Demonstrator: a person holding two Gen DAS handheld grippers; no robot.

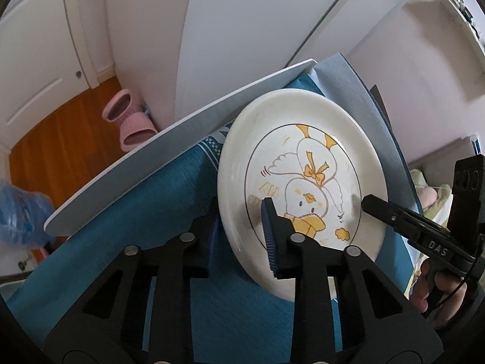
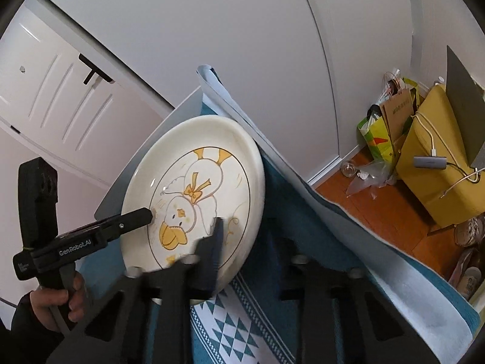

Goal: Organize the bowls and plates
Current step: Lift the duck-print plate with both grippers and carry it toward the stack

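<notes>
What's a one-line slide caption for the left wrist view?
Both grippers, left gripper and right gripper, straddle opposite rims of the duck plate over a teal tablecloth.

Glossy ceramic plate (image 1: 303, 163), woven cloth (image 1: 169, 194)

We look from each hand-held gripper forward along its fingers, close above the bench (image 1: 91, 194). Our left view faces right across the plate (image 1: 303, 139), our right view faces left across it (image 2: 194, 157). Both share that plate, the blue cloth (image 1: 169, 182) and the opposite hand-held gripper.
</notes>
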